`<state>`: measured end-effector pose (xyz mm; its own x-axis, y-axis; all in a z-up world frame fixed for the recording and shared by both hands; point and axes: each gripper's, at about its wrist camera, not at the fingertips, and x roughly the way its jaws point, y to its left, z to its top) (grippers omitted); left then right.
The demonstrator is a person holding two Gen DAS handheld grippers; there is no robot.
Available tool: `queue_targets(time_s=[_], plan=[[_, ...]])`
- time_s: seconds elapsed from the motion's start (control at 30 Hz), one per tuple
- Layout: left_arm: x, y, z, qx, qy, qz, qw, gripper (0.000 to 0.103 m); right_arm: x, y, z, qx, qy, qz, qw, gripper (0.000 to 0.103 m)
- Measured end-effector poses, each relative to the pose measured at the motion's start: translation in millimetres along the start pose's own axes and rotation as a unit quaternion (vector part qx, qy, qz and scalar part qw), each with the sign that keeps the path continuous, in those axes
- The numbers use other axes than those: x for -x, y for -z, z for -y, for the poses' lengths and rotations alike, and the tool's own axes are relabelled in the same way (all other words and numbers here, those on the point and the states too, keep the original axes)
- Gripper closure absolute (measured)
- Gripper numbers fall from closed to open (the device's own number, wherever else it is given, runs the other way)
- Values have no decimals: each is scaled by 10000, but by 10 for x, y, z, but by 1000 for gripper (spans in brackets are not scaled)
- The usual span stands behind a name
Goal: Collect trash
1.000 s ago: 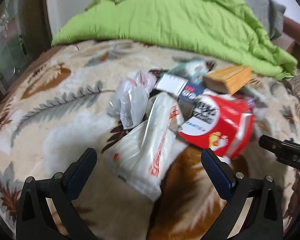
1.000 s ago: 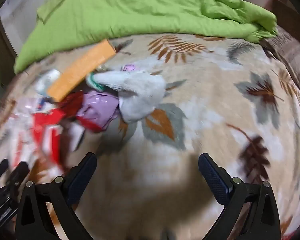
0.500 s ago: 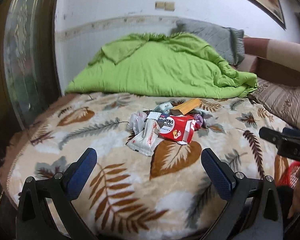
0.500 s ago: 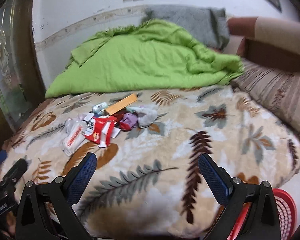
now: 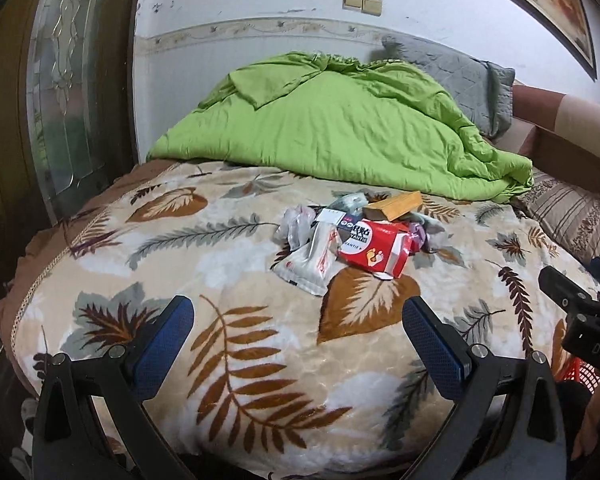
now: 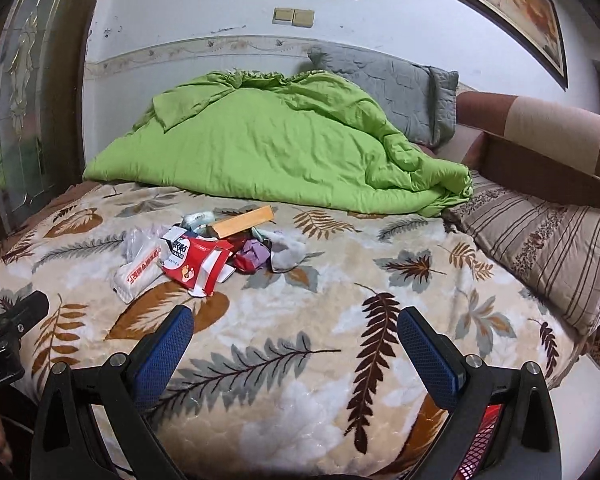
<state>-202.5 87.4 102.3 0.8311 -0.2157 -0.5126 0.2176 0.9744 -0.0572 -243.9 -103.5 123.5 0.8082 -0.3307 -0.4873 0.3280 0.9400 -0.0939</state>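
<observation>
We held both grippers back off bed (image 5: 260,360), fingers spread, empty: left gripper (image 5: 298,332), right gripper (image 6: 296,336). Trash pile (image 5: 352,240) untouched mid-blanket; red basket (image 6: 480,440) sat below, likely drop target.

- White wall (image 6: 204,8) with a patterned border strip and two switches (image 6: 293,17).
- Framed picture (image 6: 500,4) upper right.
- Glass-panelled door (image 5: 66,80) beside the bed (image 5: 260,344).
- Green quilt (image 6: 276,148), grey pillow (image 6: 392,88).

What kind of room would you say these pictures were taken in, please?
Most likely a bedroom: a bed covered by a beige leaf-patterned fleece blanket, a rumpled lime-green duvet behind it, and a grey quilted pillow against the wall.
</observation>
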Motion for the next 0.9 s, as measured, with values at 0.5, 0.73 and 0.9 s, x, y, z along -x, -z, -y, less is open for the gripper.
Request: queue_targets(time_s=[0.5, 0.73, 0.9], plan=[[-140, -2, 25, 30, 97, -189, 9998, 0, -57, -8, -5, -62, -22, -186, 9998, 0], [-145, -2, 14, 27, 105, -190, 9998, 0, -69, 2, 16, -72, -34, -240, 9997, 0], [-146, -2, 16, 19, 105, -190, 9998, 0, -80, -1, 1, -68, -30, -278, 9996, 0]])
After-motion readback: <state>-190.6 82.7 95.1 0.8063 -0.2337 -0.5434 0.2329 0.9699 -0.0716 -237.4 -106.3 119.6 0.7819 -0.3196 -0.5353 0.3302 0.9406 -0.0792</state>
